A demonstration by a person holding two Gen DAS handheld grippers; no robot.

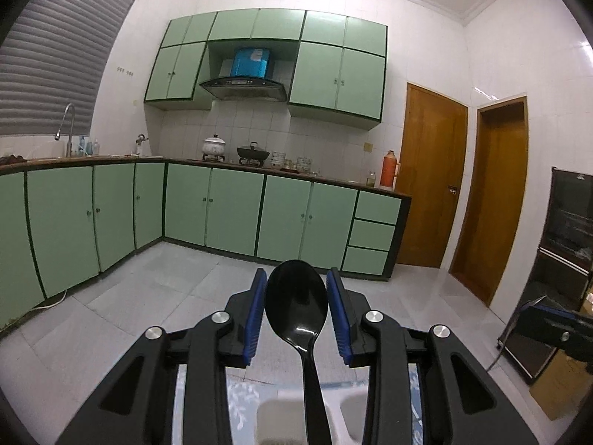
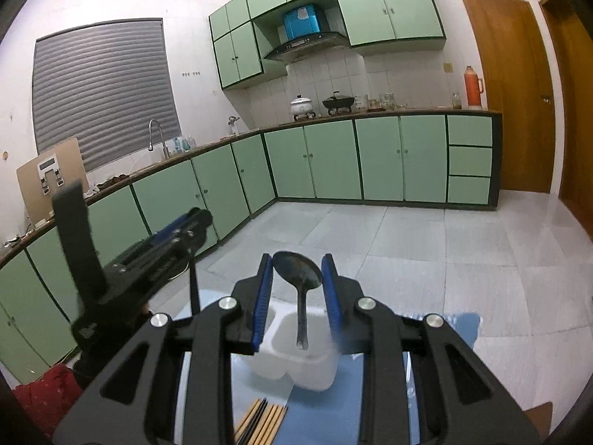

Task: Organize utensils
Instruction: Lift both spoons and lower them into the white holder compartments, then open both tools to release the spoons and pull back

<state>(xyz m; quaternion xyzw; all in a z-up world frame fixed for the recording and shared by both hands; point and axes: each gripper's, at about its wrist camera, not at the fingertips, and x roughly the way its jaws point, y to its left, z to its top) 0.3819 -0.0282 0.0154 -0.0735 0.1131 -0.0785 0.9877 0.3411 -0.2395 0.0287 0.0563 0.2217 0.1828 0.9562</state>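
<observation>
My left gripper [image 1: 296,289] is shut on a black plastic spoon [image 1: 298,304], bowl up, its handle hanging down over a white two-compartment utensil holder [image 1: 272,413]. My right gripper [image 2: 297,270] is shut on a metal spoon [image 2: 298,269], bowl up, its handle pointing down above the right compartment of the white holder [image 2: 315,361]. The left gripper shows at the left of the right wrist view [image 2: 155,248]. The right gripper's tip shows at the right edge of the left wrist view [image 1: 548,315]. Several chopsticks [image 2: 261,421] lie on the blue mat in front of the holder.
A blue patterned mat [image 2: 374,363] covers the table under the holder. Green kitchen cabinets [image 1: 229,207] and a counter with pots stand across a tiled floor. A dark cabinet [image 1: 559,270] stands at right. A red cloth [image 2: 44,393] lies at lower left.
</observation>
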